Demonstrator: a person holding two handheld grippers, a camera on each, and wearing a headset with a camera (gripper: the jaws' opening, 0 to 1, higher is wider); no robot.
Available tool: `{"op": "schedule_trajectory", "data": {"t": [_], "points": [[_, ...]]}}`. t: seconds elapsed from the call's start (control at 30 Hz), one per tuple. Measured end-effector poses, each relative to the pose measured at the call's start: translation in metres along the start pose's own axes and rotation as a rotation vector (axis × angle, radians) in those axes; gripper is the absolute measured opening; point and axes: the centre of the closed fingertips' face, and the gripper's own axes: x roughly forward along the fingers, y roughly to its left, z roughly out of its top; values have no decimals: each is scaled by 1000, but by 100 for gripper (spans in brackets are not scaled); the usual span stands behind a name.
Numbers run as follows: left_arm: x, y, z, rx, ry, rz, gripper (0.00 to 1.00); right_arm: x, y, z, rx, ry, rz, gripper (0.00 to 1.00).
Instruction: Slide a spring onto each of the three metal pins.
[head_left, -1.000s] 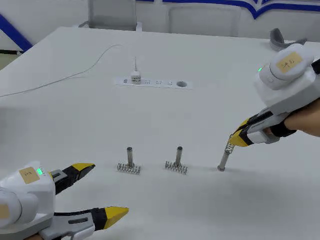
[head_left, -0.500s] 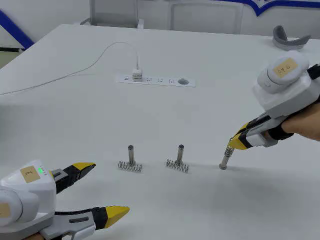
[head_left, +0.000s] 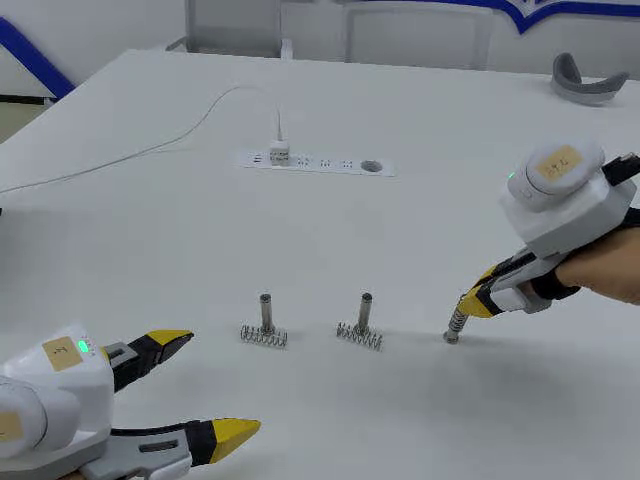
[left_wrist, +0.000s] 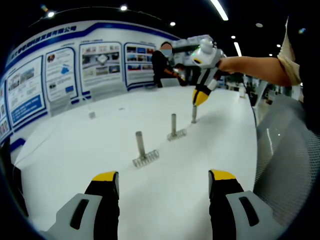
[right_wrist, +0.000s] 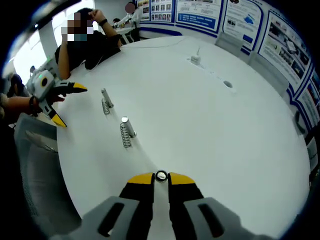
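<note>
Nearest, the left gripper (head_left: 224, 382) hovers over the white surface (head_left: 330, 240), fingers spread wide and holding nothing. Just beyond, the first spring (head_left: 263, 336) lies flat against the left pin (head_left: 266, 312), and the second spring (head_left: 359, 336) lies against the middle pin (head_left: 365, 310). The right gripper (head_left: 467, 304) has its fingers pinched narrow on the third spring (head_left: 457, 321), which is threaded on the right pin (head_left: 452, 337). Farther back sits a power strip (head_left: 315, 162).

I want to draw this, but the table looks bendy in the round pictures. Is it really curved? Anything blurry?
No, it is flat. Head view: the table has straight edges, everything is sharp, and the pins cast only faint, soft shadows. Left gripper view: the fisheye lens bends the table and the ceiling lights glare. Right gripper view: the same bending.
</note>
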Motion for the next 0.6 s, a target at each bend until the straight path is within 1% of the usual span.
{"op": "schedule_trajectory", "data": {"t": [0.23,0.43,0.6], "points": [[2,-2,-1,1,1,-4,74,7,0,-3,5,12,5,12],[0,0,-4,-2,7,1,74,13,0,-8,9,24,9,12],[0,-1,-4,-4,8,1,74,13,0,-9,13,21,11,12]]}}
